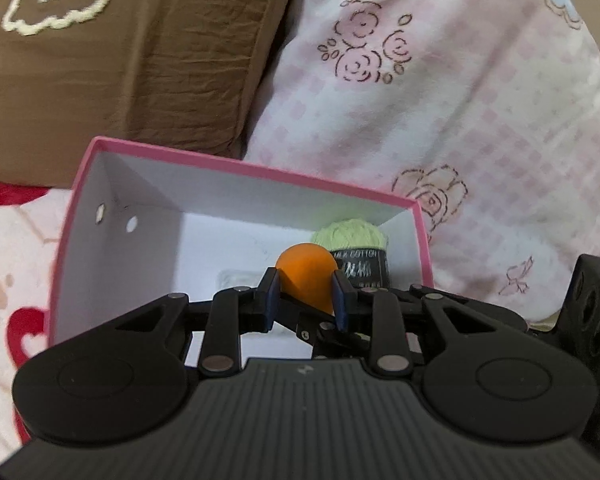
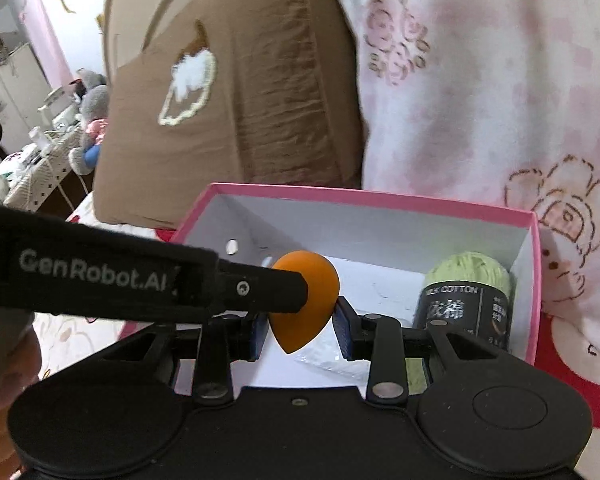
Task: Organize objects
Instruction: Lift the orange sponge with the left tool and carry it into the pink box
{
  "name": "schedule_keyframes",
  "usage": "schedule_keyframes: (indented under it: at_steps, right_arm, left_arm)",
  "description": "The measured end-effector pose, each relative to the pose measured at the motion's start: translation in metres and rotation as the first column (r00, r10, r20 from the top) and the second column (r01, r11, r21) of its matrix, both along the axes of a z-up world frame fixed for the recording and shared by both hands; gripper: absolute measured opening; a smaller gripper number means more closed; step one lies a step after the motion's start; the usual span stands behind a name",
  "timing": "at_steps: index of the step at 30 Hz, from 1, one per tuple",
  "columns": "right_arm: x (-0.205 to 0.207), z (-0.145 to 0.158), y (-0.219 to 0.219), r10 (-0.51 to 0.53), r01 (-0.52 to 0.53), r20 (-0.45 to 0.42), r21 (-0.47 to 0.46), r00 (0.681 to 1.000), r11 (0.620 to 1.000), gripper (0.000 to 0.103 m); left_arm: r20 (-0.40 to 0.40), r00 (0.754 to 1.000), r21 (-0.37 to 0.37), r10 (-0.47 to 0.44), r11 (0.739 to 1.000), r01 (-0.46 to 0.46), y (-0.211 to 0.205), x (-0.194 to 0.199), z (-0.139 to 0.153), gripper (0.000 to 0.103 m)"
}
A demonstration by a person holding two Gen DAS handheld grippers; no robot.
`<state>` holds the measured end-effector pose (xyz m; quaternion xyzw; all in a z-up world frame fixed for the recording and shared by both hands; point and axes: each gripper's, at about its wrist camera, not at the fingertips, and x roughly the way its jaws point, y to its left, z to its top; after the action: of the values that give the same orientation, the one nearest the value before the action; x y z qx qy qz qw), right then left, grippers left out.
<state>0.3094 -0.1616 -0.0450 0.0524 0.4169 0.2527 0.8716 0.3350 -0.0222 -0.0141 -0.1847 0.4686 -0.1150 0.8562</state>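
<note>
Right now the left gripper (image 1: pixel 306 296) is clamping one orange teardrop makeup sponge (image 1: pixel 306 276), its pads pressing on the sponge's two sides and its jaws standing as narrow as the sponge allows. The sponge is hanging over the open pink box (image 1: pixel 260 170), above the near-middle of the box floor and not touching it.

Key relation: the drop spot is lying straight ahead of and below the left gripper, inside the box. The sponge's long axis is running roughly up-down, round end up and pointed tip down toward the box floor, with the pads gripping across it.

The left hand is the one doing the job. The right gripper (image 2: pixel 302 332) is hovering at the near side of the box, its jaws standing only a little apart. The sponge is showing in that gap in the right wrist view, but I cannot tell whether the right pads are touching it. The left wrist view is showing no right finger at the sponge, so probably not.

Counts:
- One sponge.
- One pink box.
- One green yarn skein (image 1: pixel 352 234) with a black label, sitting in the box's far right corner.
- One clear plastic packet (image 2: pixel 332 356) lying on the box floor under the sponge.
- Two grippers.

Behind the box, one brown pillow (image 1: pixel 140 60) is sitting to the far left and one pink floral bedding piece (image 1: pixel 460 100) to the far right.
</note>
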Motion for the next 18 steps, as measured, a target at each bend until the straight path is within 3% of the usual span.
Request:
schedule_keyframes:
  at_steps: [6,11,18]
  right_arm:
    - [0.032,-0.017,-0.008,-0.036,0.036,-0.062,-0.008,0.997,0.999,0.039]
    - [0.045,-0.031,0.002,-0.031,0.026,-0.058,-0.082,0.998,0.996,0.039]
    - [0.056,-0.036,-0.001,-0.062,0.053,-0.062,-0.131,0.996,0.99,0.041]
  left_arm:
    - [-0.017,1.0,-0.01,0.017,1.0,-0.017,-0.006,0.021,-0.02,0.025]
    - [-0.039,0.999,0.012,0.017,1.0,-0.017,-0.013,0.033,-0.029,0.026]
    - [-0.071,0.997,-0.125,0.04,0.991,-0.048,-0.001,0.044,-0.045,0.028]
